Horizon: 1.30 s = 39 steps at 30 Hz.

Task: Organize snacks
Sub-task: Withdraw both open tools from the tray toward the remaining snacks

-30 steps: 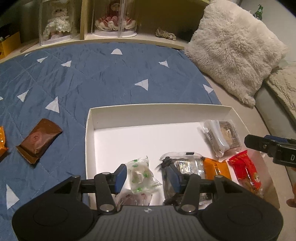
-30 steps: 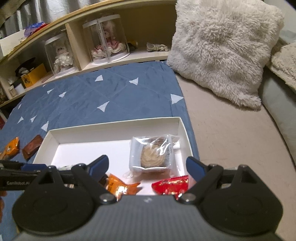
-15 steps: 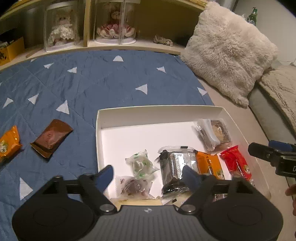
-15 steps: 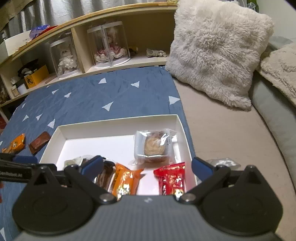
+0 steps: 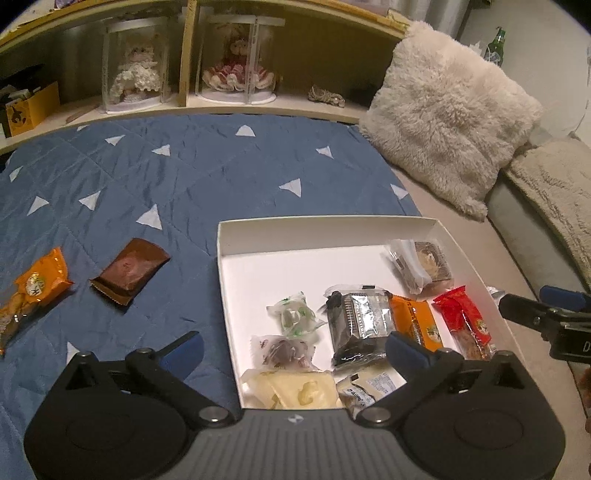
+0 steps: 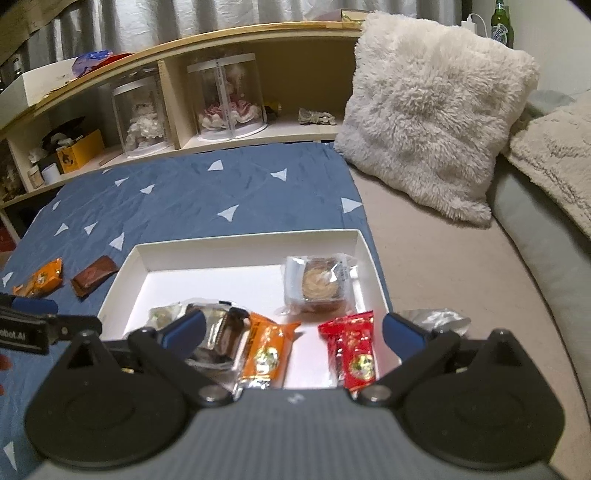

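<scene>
**Nine snacks in the box, three still outside it**

We hold both grippers above the near edge of the white cardboard box [image 5: 325, 230], which sits on the blue quilt [image 5: 184, 184] with white triangles. Our left gripper [image 5: 295, 350] has its jaws spread wide and grips nothing; our right gripper [image 6: 293, 328] is just as wide open and also empty.

Inside the box we count nine wrapped snacks. At the far right corner lies one clear-wrapped cake [image 5: 421, 264]. Nearer us runs a row: one red packet [image 5: 463, 321], one orange packet [image 5: 415, 325] touching one silver-and-black packet [image 5: 356, 328], then one clear green-printed candy [image 5: 293, 315]. In front of those sit one clear pack with a dark filling [image 5: 284, 350], one pale yellow pack [image 5: 291, 391] and one small white labelled pack [image 5: 364, 391] against the near wall. We cannot tell what lies under the gripper body.

Outside the box we count three snacks: one brown packet [image 5: 129, 271] and one orange packet [image 5: 35, 288] on the quilt to the left, apart from each other, and one silver foil pack [image 6: 437, 319] just beside the box's right wall.

Behind stand two domed dolls [image 5: 236, 62] on the shelf, one fluffy pillow [image 5: 447, 118] and one green bottle [image 6: 500, 18].
</scene>
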{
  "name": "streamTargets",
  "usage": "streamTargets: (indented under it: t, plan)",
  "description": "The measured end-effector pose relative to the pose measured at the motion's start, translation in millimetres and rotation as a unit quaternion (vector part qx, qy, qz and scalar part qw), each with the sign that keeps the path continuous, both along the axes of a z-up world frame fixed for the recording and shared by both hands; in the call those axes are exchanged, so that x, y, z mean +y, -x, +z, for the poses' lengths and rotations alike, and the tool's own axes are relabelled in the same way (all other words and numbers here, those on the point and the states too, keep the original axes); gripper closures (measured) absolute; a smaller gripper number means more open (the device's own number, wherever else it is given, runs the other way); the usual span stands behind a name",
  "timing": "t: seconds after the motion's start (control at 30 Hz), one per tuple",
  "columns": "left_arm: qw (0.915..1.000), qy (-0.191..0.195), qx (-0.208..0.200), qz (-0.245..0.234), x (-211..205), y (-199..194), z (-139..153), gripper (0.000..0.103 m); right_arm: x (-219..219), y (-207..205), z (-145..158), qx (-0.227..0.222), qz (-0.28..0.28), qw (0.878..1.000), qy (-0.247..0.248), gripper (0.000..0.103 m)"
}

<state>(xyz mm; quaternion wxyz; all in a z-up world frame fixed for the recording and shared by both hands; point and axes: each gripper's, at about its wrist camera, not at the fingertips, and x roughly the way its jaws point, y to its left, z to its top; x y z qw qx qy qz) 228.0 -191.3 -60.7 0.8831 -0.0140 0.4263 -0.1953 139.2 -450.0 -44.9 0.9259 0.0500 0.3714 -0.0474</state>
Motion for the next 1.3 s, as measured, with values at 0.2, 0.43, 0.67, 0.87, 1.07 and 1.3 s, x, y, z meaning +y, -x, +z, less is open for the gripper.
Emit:
streamTargets:
  t: [0.2,0.43,0.67,0.87,1.07,1.3]
  plan:
    - [0.9999,0.006,-0.008,0.005,19,7,8,0.000,11,5,3,0.000,0.000,1.000,-0.002,0.001]
    - [0.9997,0.005,-0.020,0.016,51,11,16,0.000,30,2,5,-0.007,0.007,1.000,-0.009,0.001]
    - [0.9989,0.004,-0.028,0.039,92,11,21,0.000,58,-13,6,-0.012,0.029,0.999,-0.020,0.001]
    - [0.9978,0.003,-0.033,0.057,125,9,25,0.000,92,-29,7,-0.017,0.055,0.998,-0.024,0.001]
    - [0.9967,-0.008,-0.039,0.071,156,5,24,0.000,128,-43,5,-0.019,0.083,0.996,-0.030,0.001]
    - [0.9950,0.009,-0.049,0.087,197,-6,17,0.000,172,-64,-5,-0.015,0.120,0.992,-0.029,0.001]
